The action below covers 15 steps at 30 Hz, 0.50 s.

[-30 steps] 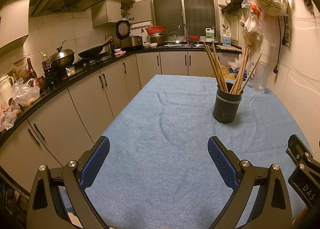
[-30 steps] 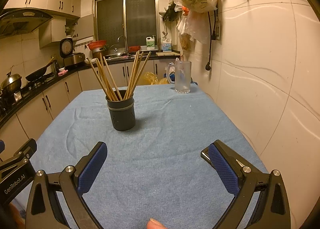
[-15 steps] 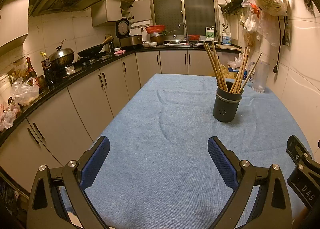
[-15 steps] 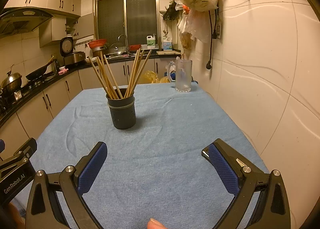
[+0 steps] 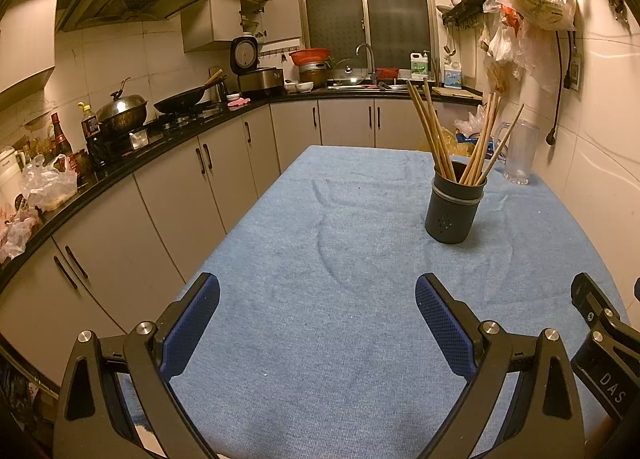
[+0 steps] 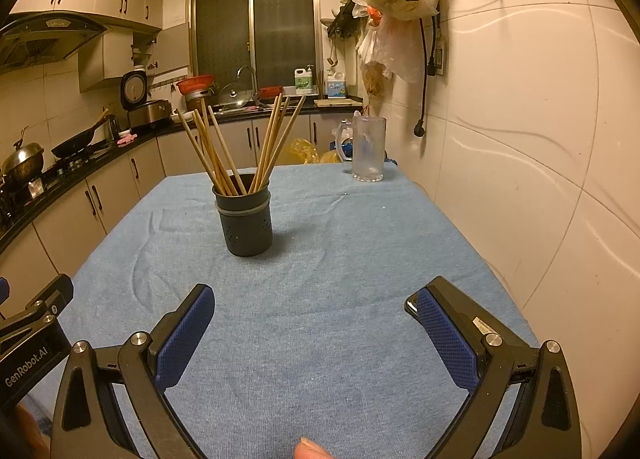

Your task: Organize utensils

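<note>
Standing upright on the blue tablecloth (image 6: 360, 243), the dark holder (image 6: 245, 225) keeps its chopsticks (image 6: 224, 155) fanned upward, long axes near vertical. Both the left gripper (image 5: 318, 309) and right gripper (image 6: 310, 313) hang spread wide and empty. The holder lies ahead, seemingly nearer the right one.

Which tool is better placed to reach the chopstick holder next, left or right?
Probably the right tool: the chopstick holder stands nearly straight ahead of it. From the left tool, the holder sits off to the right. Both are open and empty.
</note>
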Motion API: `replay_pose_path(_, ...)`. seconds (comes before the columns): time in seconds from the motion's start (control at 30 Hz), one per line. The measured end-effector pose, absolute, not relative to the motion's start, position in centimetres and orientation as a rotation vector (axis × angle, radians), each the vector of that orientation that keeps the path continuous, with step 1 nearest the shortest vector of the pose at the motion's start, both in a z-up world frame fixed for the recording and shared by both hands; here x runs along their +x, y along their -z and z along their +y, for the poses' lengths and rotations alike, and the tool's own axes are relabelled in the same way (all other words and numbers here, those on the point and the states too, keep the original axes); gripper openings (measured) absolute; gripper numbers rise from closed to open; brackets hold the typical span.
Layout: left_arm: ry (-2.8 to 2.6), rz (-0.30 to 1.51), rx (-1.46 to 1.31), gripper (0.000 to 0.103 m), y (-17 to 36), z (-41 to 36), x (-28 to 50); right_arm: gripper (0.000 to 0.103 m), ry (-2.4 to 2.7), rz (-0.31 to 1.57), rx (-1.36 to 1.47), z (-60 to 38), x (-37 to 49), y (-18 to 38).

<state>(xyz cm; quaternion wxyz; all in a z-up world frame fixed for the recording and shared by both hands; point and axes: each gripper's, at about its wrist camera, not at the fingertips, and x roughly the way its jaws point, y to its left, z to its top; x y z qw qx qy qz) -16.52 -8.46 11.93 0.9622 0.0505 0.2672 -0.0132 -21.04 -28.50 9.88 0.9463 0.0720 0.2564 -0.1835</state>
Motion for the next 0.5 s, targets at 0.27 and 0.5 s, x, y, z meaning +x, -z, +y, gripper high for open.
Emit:
replay_pose_path(0.27, 0.03, 0.552, 0.105, 0.098, -11.0, -8.6, -16.3, 0.103, 0.37, 0.534, 0.153, -28.8, -20.7, -9.5)
replay_pose_path(0.5, 0.036, 0.653, 0.04, 0.098, -9.9, -6.5, -12.9, 0.103, 0.356, 0.596, 0.157, -29.8, -18.6, -8.4)
